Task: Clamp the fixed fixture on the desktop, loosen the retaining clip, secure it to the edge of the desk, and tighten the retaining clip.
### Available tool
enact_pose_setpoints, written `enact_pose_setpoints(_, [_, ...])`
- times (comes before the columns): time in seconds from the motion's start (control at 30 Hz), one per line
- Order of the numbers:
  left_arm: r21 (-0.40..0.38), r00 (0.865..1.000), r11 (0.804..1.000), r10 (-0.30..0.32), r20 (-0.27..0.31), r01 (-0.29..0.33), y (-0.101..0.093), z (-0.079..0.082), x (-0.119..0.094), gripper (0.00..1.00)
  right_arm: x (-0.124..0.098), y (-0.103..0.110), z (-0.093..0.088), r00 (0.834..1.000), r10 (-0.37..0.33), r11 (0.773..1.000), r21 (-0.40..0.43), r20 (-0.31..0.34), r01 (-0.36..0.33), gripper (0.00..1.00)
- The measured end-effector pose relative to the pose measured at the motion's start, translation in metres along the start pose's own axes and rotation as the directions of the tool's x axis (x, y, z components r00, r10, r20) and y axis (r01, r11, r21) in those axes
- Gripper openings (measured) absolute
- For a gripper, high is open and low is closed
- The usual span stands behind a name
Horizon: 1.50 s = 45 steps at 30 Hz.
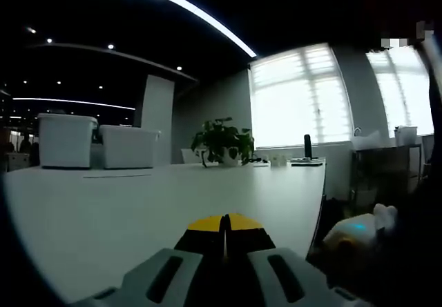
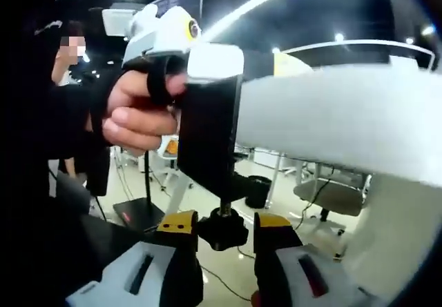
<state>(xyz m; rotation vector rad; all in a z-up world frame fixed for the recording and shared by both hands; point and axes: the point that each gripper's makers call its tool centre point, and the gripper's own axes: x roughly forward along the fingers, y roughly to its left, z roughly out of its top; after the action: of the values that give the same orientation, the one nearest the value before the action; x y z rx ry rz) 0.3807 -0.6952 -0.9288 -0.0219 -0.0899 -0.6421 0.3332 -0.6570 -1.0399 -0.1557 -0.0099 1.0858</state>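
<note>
Fixture [image 2: 207, 141]: a black clamp body, seen in the right gripper view hanging at the desk edge [image 2: 324, 124], its screw stem pointing down to a black knob [image 2: 222, 232]. That knob, presumably the retaining clip's tightener, sits between the yellow-tipped jaws of the right gripper [image 2: 222, 228], which stand spread on either side of it; whether the pads actually touch it I cannot tell. Placement reads as deliberate: jaws under the desk edge, lined up to turn the knob and draw the clamp tight (judgement only).

Just above and left, a hand [image 2: 141, 110] grips the handle of the left gripper [image 2: 219, 64], holding the fixture's top against the desk edge. Likely this steadies it while the screw is worked.

Left gripper view: own jaws pressed together, yellow and black tips meeting at the near edge of the desktop [image 1: 159, 203]. They appear to be pinching the fixture from above, though the fixture itself is hidden under the tips here.

Surface: broad white desk, smooth, running away to the far end. Farther off, two white bins [image 1: 97, 141] at left, a potted plant [image 1: 222, 141] at centre.

Room: bright windows [image 1: 304, 93] behind the plant, dark ceiling with a long light strip [image 1: 173, 3] and spotlights. Below the desk in the right gripper view, an office chair [image 2: 331, 196] and pale floor.
</note>
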Motion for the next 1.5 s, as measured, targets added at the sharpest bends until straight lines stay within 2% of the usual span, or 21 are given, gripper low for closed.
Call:
enact_pose_setpoints(0.13, [0.000, 1.000, 1.000, 0.000, 0.000, 0.000, 0.000, 0.000, 0.000, 0.01, -0.007, -0.003, -0.003, 0.992, -0.120, 0.991, 0.062, -0.030, 0.122, 0.37])
enact_pose_setpoints(0.2, [0.000, 1.000, 1.000, 0.000, 0.000, 0.000, -0.001, 0.000, 0.000, 0.01, -0.006, -0.007, -0.007, 0.971, -0.230, 0.968, 0.091, -0.058, 0.235, 0.43])
enact_pose_setpoints(0.27, [0.000, 1.000, 1.000, 0.000, 0.001, 0.000, -0.001, 0.001, 0.000, 0.01, -0.003, -0.010, -0.011, 0.954, -0.289, 0.949, 0.108, -0.085, 0.297, 0.46])
enact_pose_setpoints(0.3, [0.000, 1.000, 1.000, 0.000, 0.001, 0.000, -0.001, 0.001, -0.001, 0.01, -0.005, -0.016, -0.013, 0.928, -0.361, 0.923, 0.104, -0.094, 0.370, 0.45])
enact_pose_setpoints(0.33, [0.001, 1.000, 1.000, -0.001, 0.001, 0.001, -0.002, 0.001, -0.001, 0.01, -0.002, -0.015, -0.015, 0.913, -0.392, 0.909, 0.106, -0.112, 0.403, 0.44])
enact_pose_setpoints(0.4, [0.007, 1.000, 1.000, -0.002, 0.009, 0.001, -0.002, 0.002, -0.001, 0.01, 0.000, -0.009, -0.015, 0.903, -0.411, 0.891, 0.152, -0.125, 0.427, 0.42])
enact_pose_setpoints(0.47, [0.009, 1.000, 1.000, -0.003, 0.011, 0.003, -0.002, 0.003, -0.002, 0.01, 0.000, -0.008, -0.012, 0.884, -0.450, 0.877, 0.122, -0.126, 0.464, 0.41])
enact_pose_setpoints(0.57, [0.010, 1.000, 1.000, -0.005, 0.013, 0.004, -0.003, 0.004, -0.002, 0.01, 0.001, -0.002, -0.008, 0.877, -0.464, 0.867, 0.137, -0.129, 0.479, 0.40])
enact_pose_setpoints(0.63, [0.012, 1.000, 1.000, -0.005, 0.015, 0.004, -0.003, 0.005, -0.003, 0.01, 0.002, -0.004, -0.007, 0.864, -0.486, 0.856, 0.126, -0.134, 0.501, 0.37])
enact_pose_setpoints(0.7, [0.014, 1.000, 1.000, -0.007, 0.016, 0.006, -0.004, 0.005, -0.003, 0.01, -0.002, -0.010, -0.008, 0.833, -0.533, 0.830, 0.101, -0.146, 0.549, 0.28])
enact_pose_setpoints(0.73, [0.014, 1.000, 1.000, -0.007, 0.016, 0.007, -0.004, 0.005, -0.003, 0.01, -0.003, -0.012, -0.009, 0.824, -0.544, 0.822, 0.099, -0.155, 0.561, 0.25])
enact_pose_setpoints(1.0, [0.012, 1.000, 1.000, -0.007, 0.014, 0.007, -0.003, 0.005, -0.003, 0.01, -0.003, -0.014, -0.011, 0.815, -0.553, 0.816, 0.086, -0.174, 0.572, 0.24])
enact_pose_setpoints(1.07, [0.012, 1.000, 1.000, -0.006, 0.014, 0.006, -0.003, 0.005, -0.003, 0.01, -0.002, -0.015, -0.011, 0.804, -0.567, 0.809, 0.066, -0.177, 0.585, 0.24])
enact_pose_setpoints(1.17, [0.009, 1.000, 1.000, 0.000, 0.011, 0.000, -0.003, 0.005, -0.003, 0.01, -0.001, -0.017, -0.011, 0.801, -0.572, 0.802, 0.085, -0.176, 0.591, 0.24])
enact_pose_setpoints(1.2, [0.008, 1.000, 1.000, 0.000, 0.010, 0.000, -0.003, 0.005, -0.003, 0.01, -0.002, -0.016, -0.011, 0.810, -0.560, 0.809, 0.095, -0.173, 0.580, 0.24])
enact_pose_setpoints(1.23, [0.007, 1.000, 1.000, 0.000, 0.009, 0.000, -0.003, 0.005, -0.003, 0.01, -0.002, -0.016, -0.012, 0.809, -0.562, 0.803, 0.120, -0.175, 0.584, 0.25])
enact_pose_setpoints(1.37, [0.004, 1.000, 1.000, 0.000, 0.005, 0.000, -0.003, 0.004, -0.003, 0.01, -0.001, -0.016, -0.011, 0.813, -0.558, 0.811, 0.094, -0.167, 0.577, 0.24])
enact_pose_setpoints(1.4, [0.005, 1.000, 1.000, 0.000, 0.005, 0.000, -0.003, 0.004, -0.003, 0.01, -0.001, -0.016, -0.012, 0.823, -0.542, 0.819, 0.112, -0.172, 0.563, 0.24])
enact_pose_setpoints(1.47, [0.003, 1.000, 1.000, -0.002, 0.004, 0.002, -0.003, 0.004, -0.003, 0.01, 0.001, -0.015, -0.012, 0.855, -0.496, 0.848, 0.125, -0.151, 0.514, 0.24])
enact_pose_setpoints(1.5, [0.002, 1.000, 1.000, -0.002, 0.004, 0.002, -0.003, 0.004, -0.003, 0.01, 0.004, -0.015, -0.012, 0.883, -0.451, 0.877, 0.121, -0.128, 0.465, 0.24])
